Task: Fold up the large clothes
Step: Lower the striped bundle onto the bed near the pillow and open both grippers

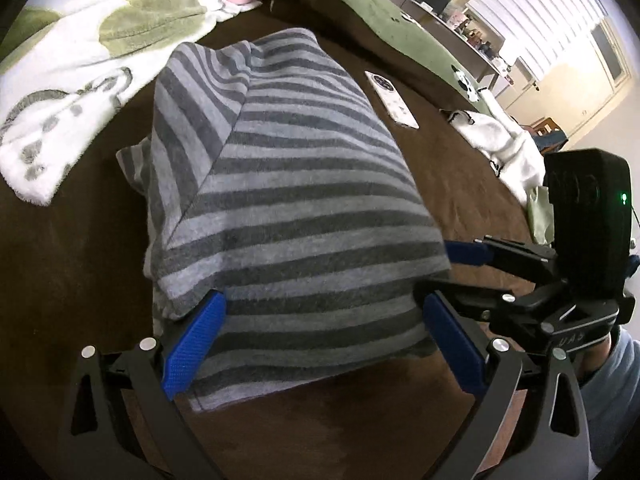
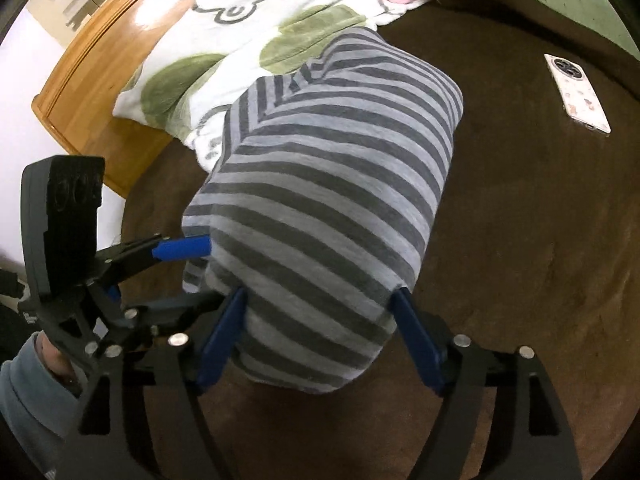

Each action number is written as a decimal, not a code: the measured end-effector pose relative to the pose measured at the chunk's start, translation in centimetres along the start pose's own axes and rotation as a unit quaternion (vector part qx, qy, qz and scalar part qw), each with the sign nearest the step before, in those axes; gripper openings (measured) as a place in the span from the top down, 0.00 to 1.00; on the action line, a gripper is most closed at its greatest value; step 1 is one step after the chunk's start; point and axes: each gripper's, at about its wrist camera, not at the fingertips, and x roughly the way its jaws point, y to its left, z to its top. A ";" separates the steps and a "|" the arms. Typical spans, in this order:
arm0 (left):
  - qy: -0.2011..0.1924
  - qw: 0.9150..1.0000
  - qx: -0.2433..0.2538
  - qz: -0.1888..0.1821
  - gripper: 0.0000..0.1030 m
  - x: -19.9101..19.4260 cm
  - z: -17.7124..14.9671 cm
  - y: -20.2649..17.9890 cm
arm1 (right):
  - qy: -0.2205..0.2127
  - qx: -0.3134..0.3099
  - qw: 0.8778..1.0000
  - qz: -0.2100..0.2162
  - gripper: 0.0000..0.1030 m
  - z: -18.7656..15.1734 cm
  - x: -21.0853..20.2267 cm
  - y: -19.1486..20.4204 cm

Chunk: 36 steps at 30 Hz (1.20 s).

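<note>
A grey striped garment lies folded into a thick bundle on the brown bed cover; it also shows in the right wrist view. My left gripper is open, its blue fingers astride the bundle's near edge. My right gripper is open too, its blue fingers astride the same near edge. Each gripper shows in the other's view, the right one at the bundle's right side, the left one at its left side.
A white phone lies on the brown cover beyond the bundle, also in the right wrist view. A white and green fleece blanket lies at the far left. A green blanket runs along the back. A wooden bed frame shows at left.
</note>
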 end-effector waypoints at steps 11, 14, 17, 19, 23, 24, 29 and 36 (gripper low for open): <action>0.000 1.000 -0.007 -0.003 0.06 -1.0 0.5 0.0 | -0.020 0.003 1.000 -0.015 0.21 0.5 -2.1 0.1; -0.004 1.000 -0.008 0.007 0.06 -2.0 1.2 -0.5 | -0.022 0.003 1.000 -0.022 0.21 0.9 -3.3 0.4; -0.013 1.000 -0.014 0.020 0.06 -3.2 1.7 -0.9 | -0.018 -0.003 0.999 -0.042 0.21 1.5 -4.9 0.9; -0.015 0.999 -0.020 0.027 0.06 -4.0 2.1 -1.2 | -0.019 -0.004 0.999 -0.048 0.21 1.9 -6.0 1.3; -0.021 0.999 -0.026 0.039 0.06 -6.5 3.0 -2.3 | -0.023 -0.010 0.997 -0.067 0.13 2.5 -8.9 2.7; -0.023 0.998 -0.028 0.043 0.06 -7.4 3.3 -2.9 | -0.027 -0.010 0.997 -0.069 0.12 2.6 -10.0 3.2; -0.022 0.997 -0.033 0.063 0.06 -11.4 3.8 -5.7 | -0.042 -0.010 0.995 -0.086 0.08 2.2 -15.4 5.4; -0.046 0.990 -0.023 0.134 0.06 -19.6 2.8 -12.9 | -0.054 -0.009 0.994 -0.098 0.06 -0.7 -25.0 9.1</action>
